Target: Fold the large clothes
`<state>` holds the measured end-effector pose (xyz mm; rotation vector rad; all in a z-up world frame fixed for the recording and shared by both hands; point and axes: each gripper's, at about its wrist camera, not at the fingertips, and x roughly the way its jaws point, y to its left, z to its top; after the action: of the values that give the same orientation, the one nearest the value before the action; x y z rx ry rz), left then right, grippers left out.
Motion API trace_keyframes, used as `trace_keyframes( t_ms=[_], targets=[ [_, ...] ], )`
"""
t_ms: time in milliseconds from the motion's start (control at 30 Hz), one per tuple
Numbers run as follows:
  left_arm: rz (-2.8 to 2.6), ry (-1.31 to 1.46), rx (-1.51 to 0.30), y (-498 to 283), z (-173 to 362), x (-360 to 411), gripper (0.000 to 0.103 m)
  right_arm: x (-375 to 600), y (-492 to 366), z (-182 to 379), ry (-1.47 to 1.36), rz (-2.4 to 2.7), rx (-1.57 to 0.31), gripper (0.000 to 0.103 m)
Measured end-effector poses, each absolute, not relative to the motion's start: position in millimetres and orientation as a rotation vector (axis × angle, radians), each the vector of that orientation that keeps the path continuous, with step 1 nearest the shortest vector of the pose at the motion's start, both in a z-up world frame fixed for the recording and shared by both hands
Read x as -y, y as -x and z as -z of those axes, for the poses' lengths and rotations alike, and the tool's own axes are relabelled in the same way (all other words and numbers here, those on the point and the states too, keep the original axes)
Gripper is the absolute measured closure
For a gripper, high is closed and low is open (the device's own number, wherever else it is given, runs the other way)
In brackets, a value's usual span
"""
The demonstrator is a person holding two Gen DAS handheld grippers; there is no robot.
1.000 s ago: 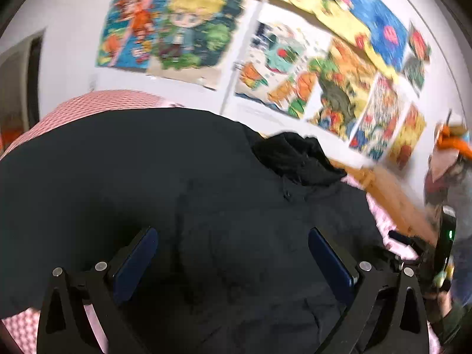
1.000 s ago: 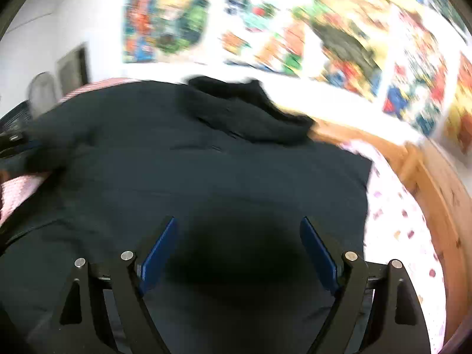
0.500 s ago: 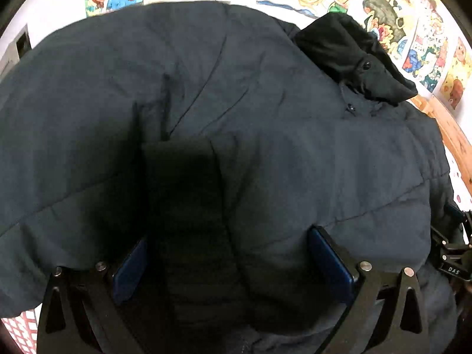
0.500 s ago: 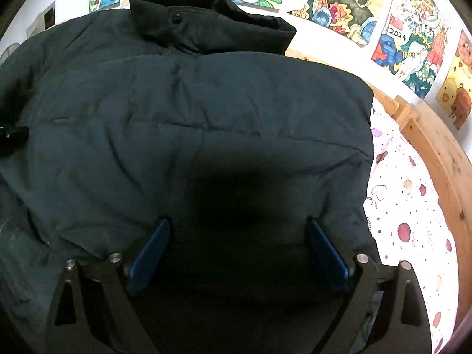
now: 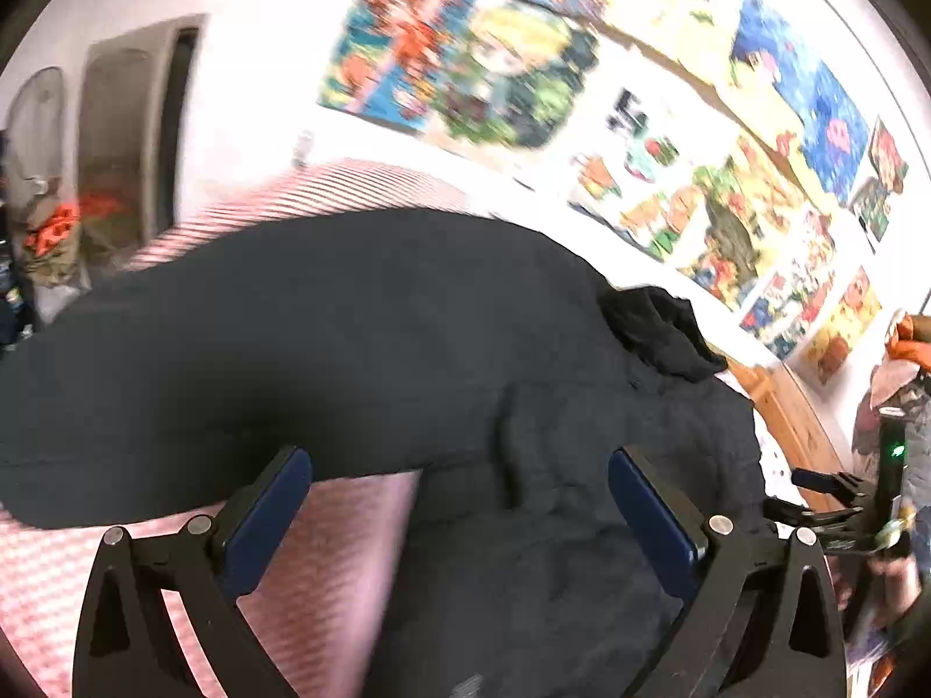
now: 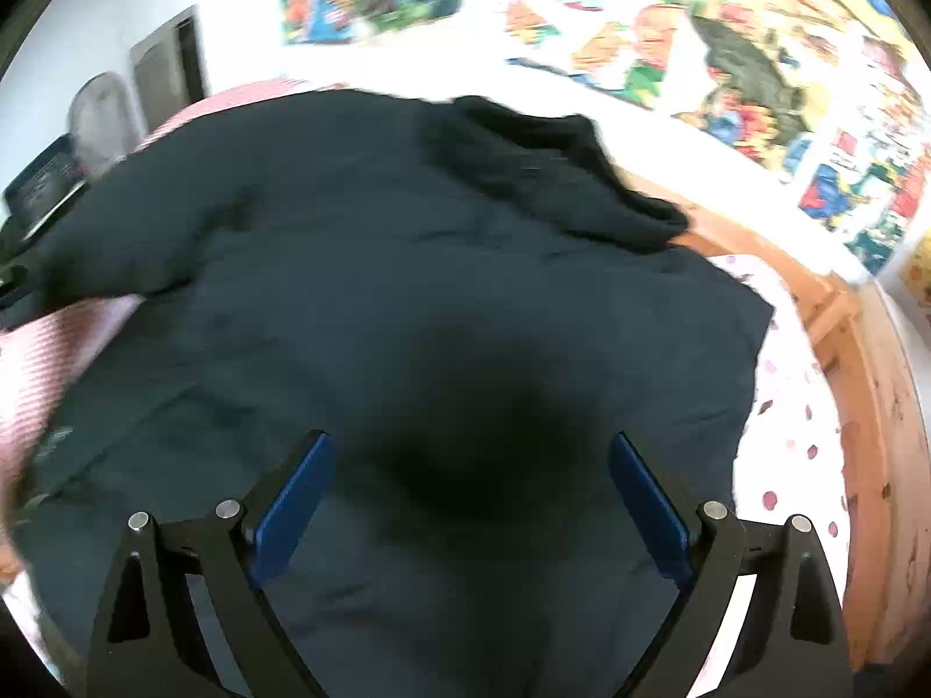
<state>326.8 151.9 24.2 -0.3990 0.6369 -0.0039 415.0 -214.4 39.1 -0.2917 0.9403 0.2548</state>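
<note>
A large dark navy padded jacket (image 5: 407,349) lies spread on the bed, its black collar (image 5: 657,331) toward the wall. One sleeve (image 5: 174,378) stretches out to the left over pink bedding. My left gripper (image 5: 459,500) is open and empty above the jacket near the sleeve's base. In the right wrist view the jacket (image 6: 436,291) fills the frame with its collar (image 6: 553,168) at the far end. My right gripper (image 6: 471,488) is open and empty above the jacket's body. The right gripper also shows in the left wrist view (image 5: 832,500).
The bed has a pink patterned cover (image 5: 326,552) on the left and a white spotted sheet (image 6: 803,424) on the right. A wooden bed frame (image 6: 855,349) runs along the right side. Colourful posters (image 5: 523,58) cover the wall. A doorway (image 5: 134,134) is at the far left.
Both grippers have pulled up and back from close over the jacket. The wall, posters and bedding are in view again. Both stay open and empty.
</note>
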Motion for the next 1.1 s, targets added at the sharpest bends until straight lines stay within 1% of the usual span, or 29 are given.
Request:
trace_keyframes(
  t_ms=[167, 267, 367, 433, 500, 633, 667, 800, 900, 933, 1000, 1033, 1067, 1100],
  targets=[
    [-0.103, 0.473, -0.62, -273.0, -11.2, -220.6, 0.0, 172.1, -397.5, -54.0, 0.268, -0.344, -0.991, 0.009],
    [-0.147, 0.554, -0.565, -246.1, 1.8, -251.7, 0.0, 148.5, -395.1, -57.0, 0.294, -0.364, -0.963, 0.009],
    [-0.192, 0.622, -0.565, -237.9, 22.9, -275.1, 0.0, 136.3, -409.9, -50.5, 0.29, -0.353, -0.932, 0.009],
    [-0.195, 0.654, -0.553, -239.3, 32.7, -280.3, 0.0, 129.4, -422.8, -38.2, 0.279, -0.335, -0.917, 0.009],
    [-0.174, 0.676, -0.502, -239.5, 38.5, -281.4, 0.0, 121.7, -431.2, -27.2, 0.282, -0.307, -0.877, 0.009],
    [-0.142, 0.67, -0.414, -250.2, 44.1, -276.3, 0.0, 110.6, -438.0, -12.1, 0.397, -0.296, -0.643, 0.009],
    [-0.142, 0.681, -0.408, -253.3, 45.4, -275.9, 0.0, 105.9, -439.9, -9.5, 0.428, -0.29, -0.626, 0.009],
    [-0.189, 0.797, -0.325, -256.9, 61.7, -280.9, 0.001, 92.9, -459.6, 7.7, 0.465, -0.298, -0.638, 0.009],
    [-0.224, 0.813, -0.263, -259.9, 68.6, -278.8, 0.002, 86.2, -475.5, 24.5, 0.471, -0.297, -0.692, 0.009],
    [-0.256, 0.806, -0.264, -263.0, 69.9, -277.7, 0.003, 81.3, -484.9, 38.3, 0.51, -0.276, -0.735, 0.009],
    [-0.31, 0.791, -0.289, -267.6, 70.0, -276.4, 0.012, 75.6, -494.6, 57.8, 0.558, -0.232, -0.778, 0.009],
    [-0.343, 0.781, -0.308, -270.0, 69.5, -276.4, 0.021, 74.8, -500.0, 69.0, 0.567, -0.223, -0.805, 0.009],
    [-0.378, 0.776, -0.324, -272.4, 69.9, -278.0, 0.033, 75.5, -504.2, 78.0, 0.554, -0.226, -0.825, 0.009],
    [-0.414, 0.77, -0.344, -274.4, 70.6, -280.4, 0.04, 76.5, -506.4, 82.9, 0.536, -0.228, -0.833, 0.008]
  ],
)
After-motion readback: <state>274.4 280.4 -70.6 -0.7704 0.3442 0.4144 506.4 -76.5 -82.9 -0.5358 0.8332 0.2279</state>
